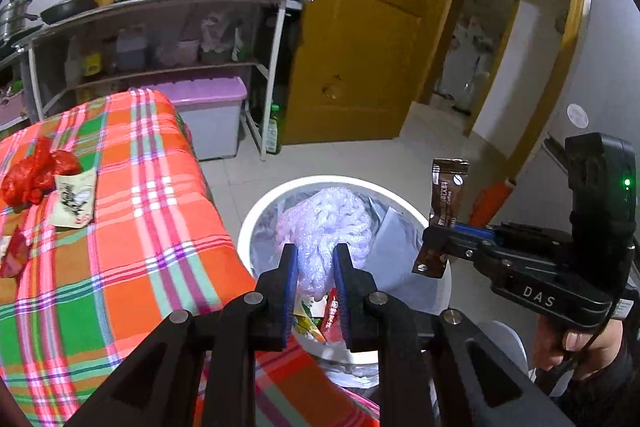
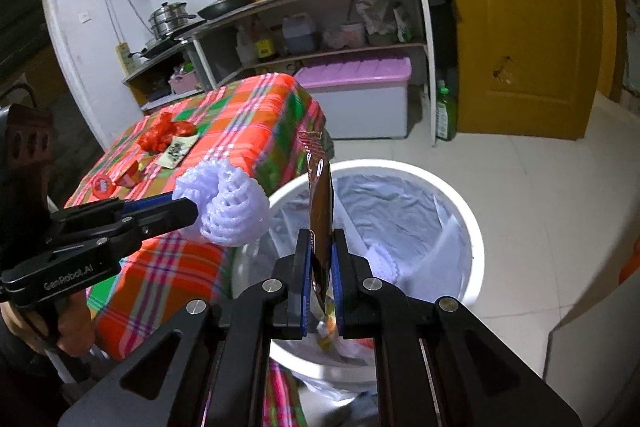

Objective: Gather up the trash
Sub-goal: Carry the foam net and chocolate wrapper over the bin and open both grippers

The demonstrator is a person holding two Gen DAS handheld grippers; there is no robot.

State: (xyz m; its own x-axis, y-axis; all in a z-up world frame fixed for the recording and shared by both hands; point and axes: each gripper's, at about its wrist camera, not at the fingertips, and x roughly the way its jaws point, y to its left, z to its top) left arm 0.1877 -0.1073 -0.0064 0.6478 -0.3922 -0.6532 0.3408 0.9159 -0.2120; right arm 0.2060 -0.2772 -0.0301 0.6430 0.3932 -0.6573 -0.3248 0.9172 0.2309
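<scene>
"DAS" on right gripper [image 1: 430,255], "GenRobot.AI" on left gripper [image 2: 192,213]

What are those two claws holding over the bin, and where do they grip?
The left claw pinches a white foam net by one end. The right claw clamps a brown coffee sachet by its lower part.

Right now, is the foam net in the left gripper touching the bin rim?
Apart. The right wrist view shows the foam net in the left gripper, with open space between it and the bin rim.
</scene>
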